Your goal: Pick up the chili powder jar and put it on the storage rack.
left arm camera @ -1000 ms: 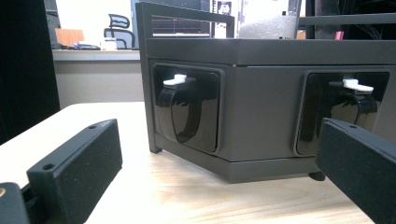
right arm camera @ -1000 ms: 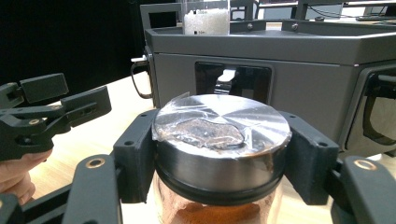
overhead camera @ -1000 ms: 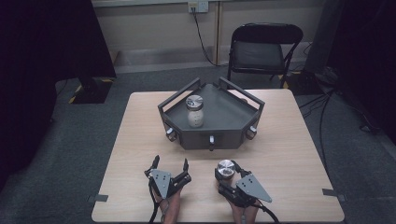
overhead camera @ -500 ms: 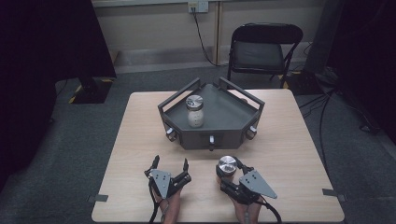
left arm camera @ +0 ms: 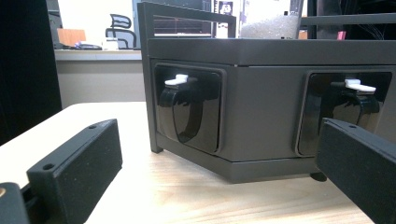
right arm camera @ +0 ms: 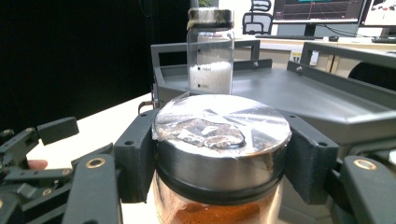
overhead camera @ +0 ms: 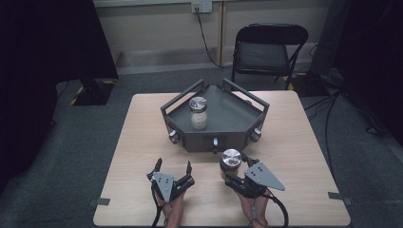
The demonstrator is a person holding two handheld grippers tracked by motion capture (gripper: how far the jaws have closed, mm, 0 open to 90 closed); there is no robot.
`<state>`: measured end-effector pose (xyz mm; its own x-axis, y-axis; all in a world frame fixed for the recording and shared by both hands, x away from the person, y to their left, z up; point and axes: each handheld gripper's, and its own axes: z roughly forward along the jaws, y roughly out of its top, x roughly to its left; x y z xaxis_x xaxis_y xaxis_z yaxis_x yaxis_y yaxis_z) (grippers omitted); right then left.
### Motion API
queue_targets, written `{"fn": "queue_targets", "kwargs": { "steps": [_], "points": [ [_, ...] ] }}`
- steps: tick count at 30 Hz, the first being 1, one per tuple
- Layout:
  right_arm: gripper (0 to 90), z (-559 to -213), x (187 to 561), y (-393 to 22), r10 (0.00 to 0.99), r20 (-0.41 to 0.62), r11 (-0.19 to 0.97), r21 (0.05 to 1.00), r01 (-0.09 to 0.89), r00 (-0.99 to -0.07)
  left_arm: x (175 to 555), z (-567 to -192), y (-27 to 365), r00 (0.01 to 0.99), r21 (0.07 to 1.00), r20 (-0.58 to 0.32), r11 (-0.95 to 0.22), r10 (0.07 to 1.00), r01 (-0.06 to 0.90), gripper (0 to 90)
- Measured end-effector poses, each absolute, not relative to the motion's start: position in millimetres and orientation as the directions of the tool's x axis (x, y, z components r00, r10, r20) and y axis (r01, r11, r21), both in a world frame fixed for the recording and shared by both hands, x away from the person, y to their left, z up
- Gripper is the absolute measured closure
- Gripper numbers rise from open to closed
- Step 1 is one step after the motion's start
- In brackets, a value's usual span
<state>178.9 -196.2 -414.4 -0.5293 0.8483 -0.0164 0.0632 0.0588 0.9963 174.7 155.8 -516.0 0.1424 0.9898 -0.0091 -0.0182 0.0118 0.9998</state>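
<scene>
- Nearest the camera, at the lower middle of the high view, the right gripper (overhead camera: 231, 167) was clamped on a jar with orange-brown contents (right arm camera: 219, 163); in the right gripper view both black jaws pressed against the sides just under its silver lid (foil-like wrinkles showed on top).
- The jar sat just in front of the dark tray (overhead camera: 247, 124), not yet over its rim, so the carry looked only begun: I judged that lifting it over the front wall and setting it down inside was what remained.
- The right hand came in from the bottom edge, the gripper pointing up the frame toward the tray, its grey plate angled to the lower right.
- At lower left of centre, the left gripper (overhead camera: 172, 167) rested low over the table with its jaws spread wide and nothing between them (it faced the tray's front wall with its latches in the left gripper view).
- Farther up, a second jar with white powder (overhead camera: 198, 113) already stood upright inside the tray, toward its left side, which suggested half the job was done.
</scene>
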Motion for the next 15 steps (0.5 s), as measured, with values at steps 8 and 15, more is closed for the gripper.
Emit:
{"fn": "queue_targets", "kwargs": {
  "steps": [8, 15],
  "points": [
    [35.0, -391.2, 196.1, -199.1, 0.847, -0.021, 0.060, 0.997, 0.056, -0.531, 174.7, -516.0, 155.8, 0.142, 1.000, -0.009, 0.012, 0.990, -0.018, 0.4],
    [35.0, -372.7, 212.2, -197.6, 0.849, -0.024, 0.058, 0.997, 0.048, -0.528, 174.6, -515.9, 156.0, 0.144, 1.000, -0.008, 0.011, 0.990, -0.018, 0.4]
  ]
}}
